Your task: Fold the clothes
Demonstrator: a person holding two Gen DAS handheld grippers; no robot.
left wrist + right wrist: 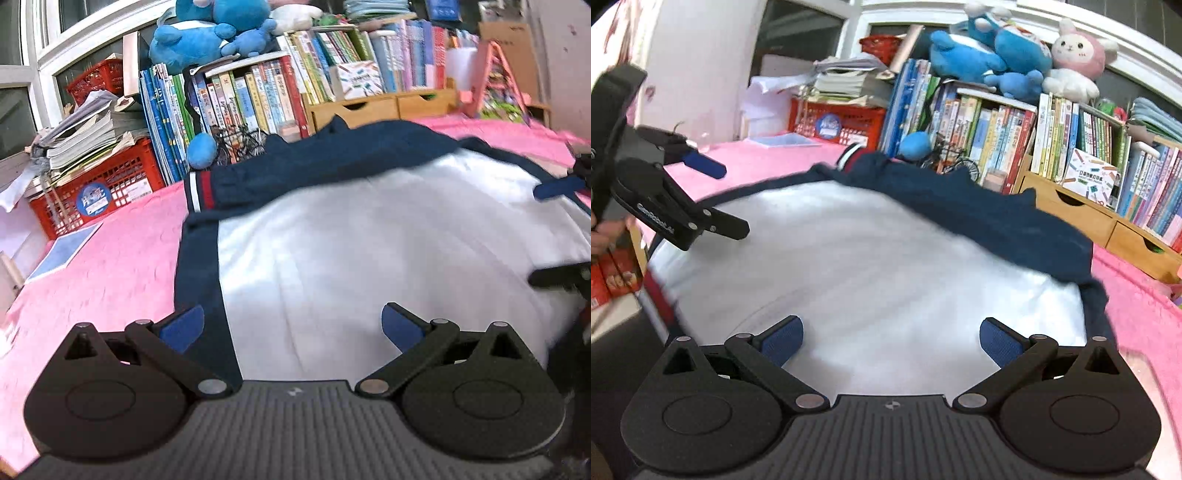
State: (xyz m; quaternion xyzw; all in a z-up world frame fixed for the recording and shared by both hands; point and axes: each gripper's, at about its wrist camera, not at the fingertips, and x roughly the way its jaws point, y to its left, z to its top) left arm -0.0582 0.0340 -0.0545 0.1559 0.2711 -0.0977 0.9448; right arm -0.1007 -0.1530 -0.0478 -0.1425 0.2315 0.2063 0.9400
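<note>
Both my jaws are spread wide right now, nothing pinched in either one. My left gripper hangs over the near left part of the white shirt with navy blue trim and sleeves, its left blue pad sitting right above the navy side strip. My right gripper is also gaping, hovering above the white body of the same shirt near its right edge; from that side I can see the other gripper off to the left, held in a hand.

The shirt lies spread on the pink tablecloth, white panel toward me, navy sleeve folded across the far end with its red and white striped cuff pointing left.

Behind it: a row of colourful books, a red plastic crate stacked with papers, blue plush toys, wooden drawers. Everything's a bit blurry.
</note>
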